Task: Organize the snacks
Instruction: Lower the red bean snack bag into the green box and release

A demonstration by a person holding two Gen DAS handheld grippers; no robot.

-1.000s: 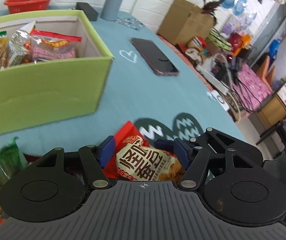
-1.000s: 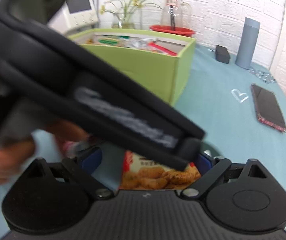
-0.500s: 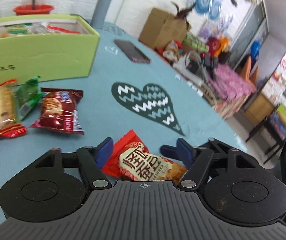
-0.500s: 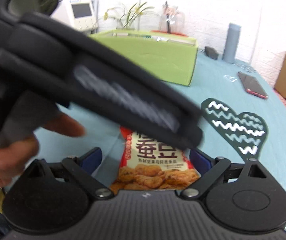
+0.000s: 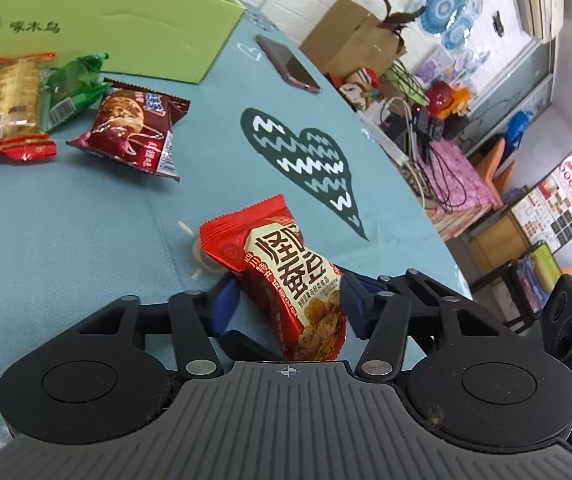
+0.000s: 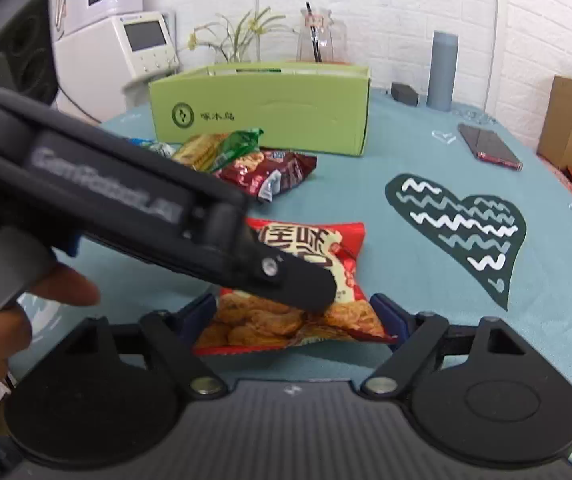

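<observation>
A red snack packet point(image 5: 286, 272) with Chinese lettering lies on the teal tablecloth, its near end between my left gripper's point(image 5: 286, 300) open blue fingers. In the right wrist view the same packet point(image 6: 306, 276) lies between my right gripper's point(image 6: 298, 316) wide-open fingers, and the left gripper's black body crosses over it. A green box point(image 6: 262, 108) holding snacks stands at the back. In front of it lie a dark red cookie packet point(image 5: 130, 128), a biscuit packet point(image 5: 14, 104) and a green packet point(image 5: 74, 84).
A phone point(image 6: 488, 146) lies at the table's back right. A grey cylinder point(image 6: 442, 70) and a small black box point(image 6: 404, 93) stand behind the green box. A dark heart pattern point(image 6: 462, 224) marks the cloth. The table edge runs along the right.
Both grippers have pulled back from the green box and down to the table. The red packet now lies on the cloth with the left fingers wider around it.
</observation>
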